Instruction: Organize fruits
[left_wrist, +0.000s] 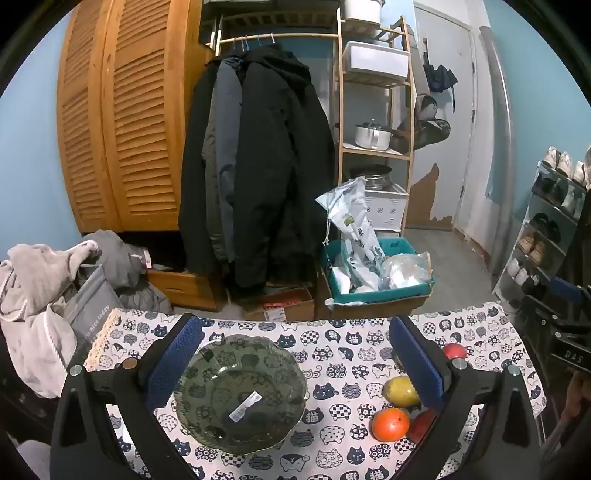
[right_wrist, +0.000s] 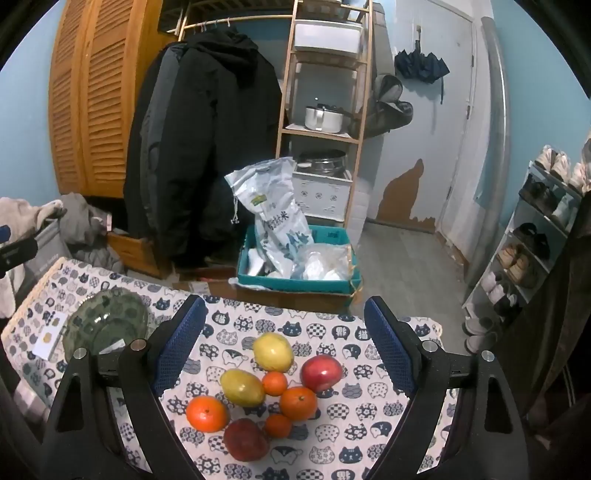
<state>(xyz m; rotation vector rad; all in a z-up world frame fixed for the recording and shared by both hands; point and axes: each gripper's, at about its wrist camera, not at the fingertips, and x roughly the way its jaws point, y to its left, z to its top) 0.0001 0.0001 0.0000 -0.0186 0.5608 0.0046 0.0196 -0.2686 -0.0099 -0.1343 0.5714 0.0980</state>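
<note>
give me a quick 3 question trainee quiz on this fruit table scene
1. True or false: the glass bowl already holds fruit.
2. How many orange citrus fruits lie in the pile in the right wrist view? A) two B) four C) six
3. Fill in: the left gripper is ___ and holds nothing.

Key:
1. False, it is empty.
2. B, for example the large one nearest the bowl.
3. Open; the right gripper is open too.

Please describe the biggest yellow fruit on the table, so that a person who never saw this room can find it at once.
Start from the table under the cat-print cloth, where a cluster of fruit lies right of the green glass bowl. The yellow fruit sits at the far edge of the cluster, nearest the teal crate. It is paler and rounder than the other yellow-green fruit and not orange or red.
</note>
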